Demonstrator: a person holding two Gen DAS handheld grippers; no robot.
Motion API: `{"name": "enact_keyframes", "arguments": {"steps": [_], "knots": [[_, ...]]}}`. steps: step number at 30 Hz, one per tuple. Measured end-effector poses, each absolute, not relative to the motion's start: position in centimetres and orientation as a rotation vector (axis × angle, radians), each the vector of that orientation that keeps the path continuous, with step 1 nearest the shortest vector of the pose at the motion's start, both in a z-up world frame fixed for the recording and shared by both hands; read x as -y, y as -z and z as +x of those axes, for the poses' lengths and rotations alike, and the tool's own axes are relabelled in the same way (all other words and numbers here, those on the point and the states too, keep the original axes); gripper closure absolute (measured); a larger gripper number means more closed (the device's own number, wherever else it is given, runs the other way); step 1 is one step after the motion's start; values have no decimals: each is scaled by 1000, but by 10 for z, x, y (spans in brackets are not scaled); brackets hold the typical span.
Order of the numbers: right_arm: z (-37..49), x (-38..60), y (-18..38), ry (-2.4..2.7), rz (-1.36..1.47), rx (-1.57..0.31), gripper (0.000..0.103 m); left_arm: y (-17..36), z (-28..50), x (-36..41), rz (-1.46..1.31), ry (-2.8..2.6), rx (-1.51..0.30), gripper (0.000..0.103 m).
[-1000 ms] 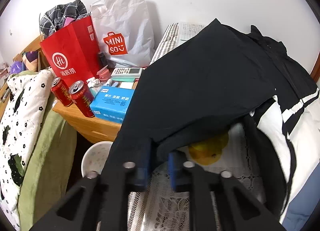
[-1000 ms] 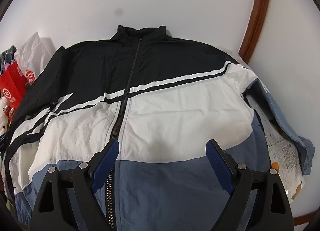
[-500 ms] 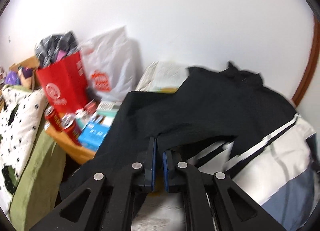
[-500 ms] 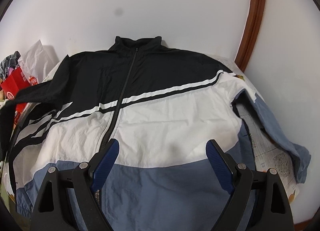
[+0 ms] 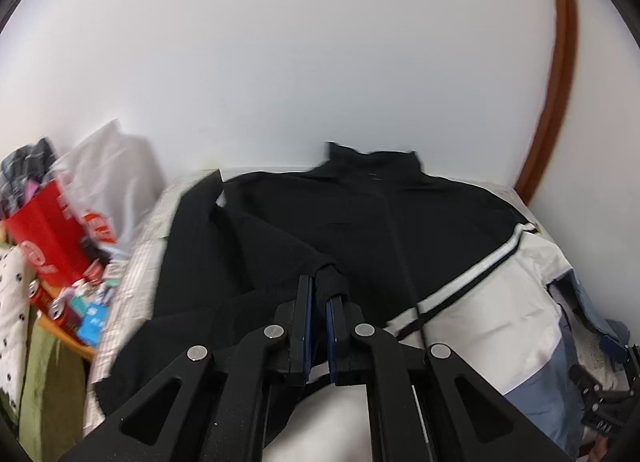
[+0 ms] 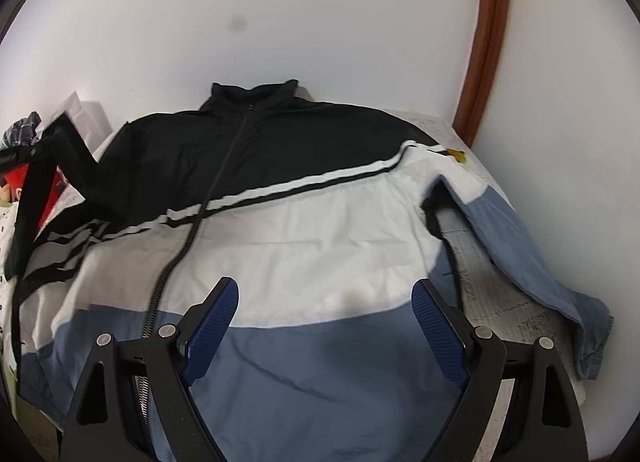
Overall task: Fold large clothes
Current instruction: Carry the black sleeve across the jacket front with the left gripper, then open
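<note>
Clearly we are dealing with thin, limp cloth: the jacket point(image 6: 304, 229) lies zipped and face-up across the bed, collar toward the wall, and it creases and sags wherever nothing supports it. It should weigh little and may slide over itself, so we judge cuffs, hems and seams the best places to take hold — a pinch in the middle of a panel would only bunch it.

Our left gripper point(image 5: 319, 304) is clamped on the black sleeve point(image 5: 256, 246), the end of which is gathered between the pads, and the sleeve is drawn in over the black chest. Our right gripper point(image 6: 324, 326) hangs above the blue lower panel with its jaws wide apart and nothing between them.

The blue sleeve point(image 6: 532, 258) trails off toward the bed's edge. The clutter beside the bed, red bag point(image 5: 48, 229) and all, is smeared by blur, and the hem nearest us is cut off behind the gripper bodies.
</note>
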State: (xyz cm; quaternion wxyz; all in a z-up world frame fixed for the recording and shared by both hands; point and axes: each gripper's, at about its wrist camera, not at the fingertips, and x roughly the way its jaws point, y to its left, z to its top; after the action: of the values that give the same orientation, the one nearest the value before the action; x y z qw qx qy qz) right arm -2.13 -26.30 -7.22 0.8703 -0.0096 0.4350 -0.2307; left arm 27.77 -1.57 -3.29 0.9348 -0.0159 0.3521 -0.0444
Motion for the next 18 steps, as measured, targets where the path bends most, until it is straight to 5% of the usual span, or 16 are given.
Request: {"name": "enact_keyframes", "arguments": {"steps": [18], "knots": [[-32,305,74,547,11,-908,15,90,307,122,71,228,-899,96]]}}
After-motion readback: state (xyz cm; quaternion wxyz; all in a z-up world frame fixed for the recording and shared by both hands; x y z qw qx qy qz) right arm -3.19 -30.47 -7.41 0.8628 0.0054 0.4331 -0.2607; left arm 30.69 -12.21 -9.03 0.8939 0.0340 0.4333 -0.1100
